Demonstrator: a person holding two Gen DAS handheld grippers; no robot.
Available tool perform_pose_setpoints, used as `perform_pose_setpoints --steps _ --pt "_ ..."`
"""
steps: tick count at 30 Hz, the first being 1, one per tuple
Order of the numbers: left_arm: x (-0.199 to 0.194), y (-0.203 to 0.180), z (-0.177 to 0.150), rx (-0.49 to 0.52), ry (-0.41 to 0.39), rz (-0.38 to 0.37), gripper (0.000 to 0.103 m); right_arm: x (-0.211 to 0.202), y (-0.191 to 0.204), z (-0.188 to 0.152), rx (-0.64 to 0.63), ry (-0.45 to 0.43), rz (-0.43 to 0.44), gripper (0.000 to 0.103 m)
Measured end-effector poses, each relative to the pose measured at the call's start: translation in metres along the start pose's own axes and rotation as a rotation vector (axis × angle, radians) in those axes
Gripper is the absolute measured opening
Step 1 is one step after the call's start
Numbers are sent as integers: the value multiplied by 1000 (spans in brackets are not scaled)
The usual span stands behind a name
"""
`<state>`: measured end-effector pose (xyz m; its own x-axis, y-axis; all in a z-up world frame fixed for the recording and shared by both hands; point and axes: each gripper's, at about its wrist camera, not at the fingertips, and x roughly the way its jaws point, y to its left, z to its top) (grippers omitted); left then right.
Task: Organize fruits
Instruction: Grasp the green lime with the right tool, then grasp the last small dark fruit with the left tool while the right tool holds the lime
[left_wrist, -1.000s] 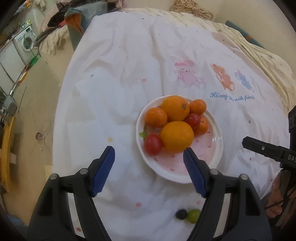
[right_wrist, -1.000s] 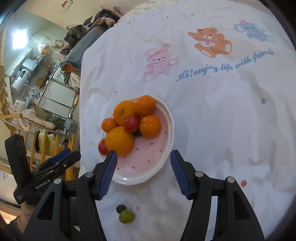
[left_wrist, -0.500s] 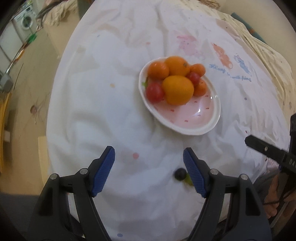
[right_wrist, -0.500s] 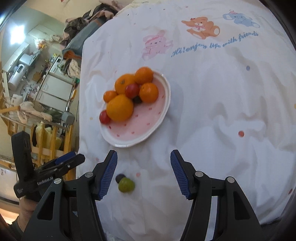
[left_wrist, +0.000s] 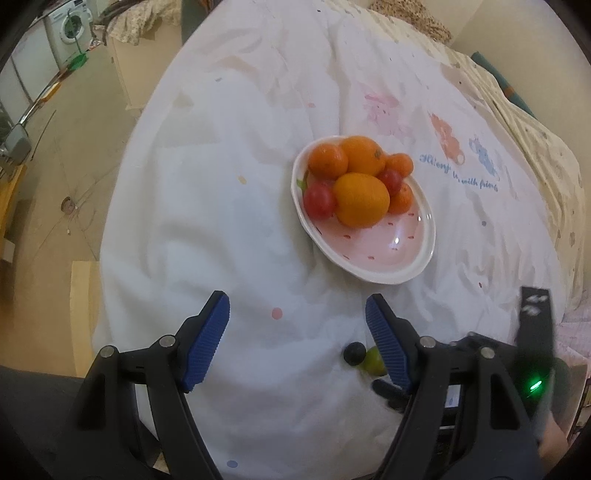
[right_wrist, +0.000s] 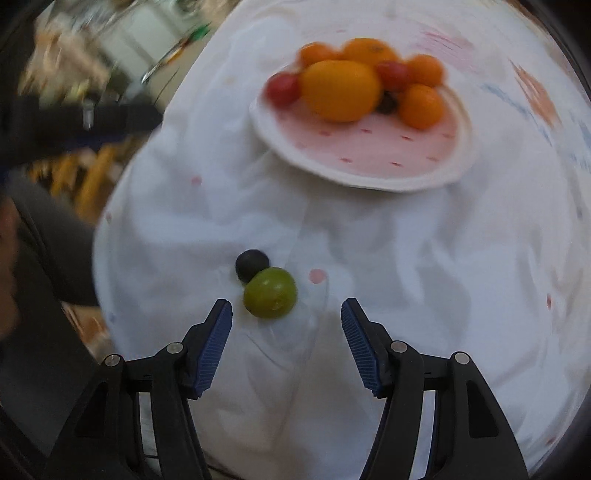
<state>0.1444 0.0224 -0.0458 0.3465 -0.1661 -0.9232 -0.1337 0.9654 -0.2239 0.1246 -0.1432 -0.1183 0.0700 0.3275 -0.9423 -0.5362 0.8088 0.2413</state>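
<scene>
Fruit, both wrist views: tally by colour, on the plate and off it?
Orange citrus fruits on the white pink-centred plate: 5
Red cherry tomatoes on the plate: 2
Dark round berries: 2, one on the plate, one on the white cloth
Green round fruit on the cloth: 1
Total: 10

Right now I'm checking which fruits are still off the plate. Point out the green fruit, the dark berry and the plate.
green fruit (right_wrist: 270, 292), right wrist view, middle of its skin.
dark berry (right_wrist: 251, 263), right wrist view, its top.
plate (right_wrist: 369, 182), right wrist view, near white rim.
</scene>
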Motion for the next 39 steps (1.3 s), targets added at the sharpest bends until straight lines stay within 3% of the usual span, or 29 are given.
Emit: perform_pose_setpoints --steps 3,6,14,17,20,23,28,39 --pt "-2 3 2 -17 -2 0 73 9 7 4 -54 10 -24 64" --pt "-5 2 6 0 -37 74 73 14 14 6 -117 -6 -60 63" --pt "-2 8 9 -43 -10 17 73 19 19 4 -178 -33 -62 49" --pt "-4 8 9 -45 -17 17 73 20 22 4 -219 -41 -73 46" --pt "-2 9 8 -51 -12 15 73 18 22 6 -223 -37 -43 35" --pt "-2 10 7 -55 -11 23 73 17 25 3 -226 -36 -42 34" --pt "-1 13 6 -57 -9 35 73 -1 17 1 -192 -60 -7 34" --pt "21 -8 -3 38 54 68 73 -90 -34 2 42 -291 45 34"
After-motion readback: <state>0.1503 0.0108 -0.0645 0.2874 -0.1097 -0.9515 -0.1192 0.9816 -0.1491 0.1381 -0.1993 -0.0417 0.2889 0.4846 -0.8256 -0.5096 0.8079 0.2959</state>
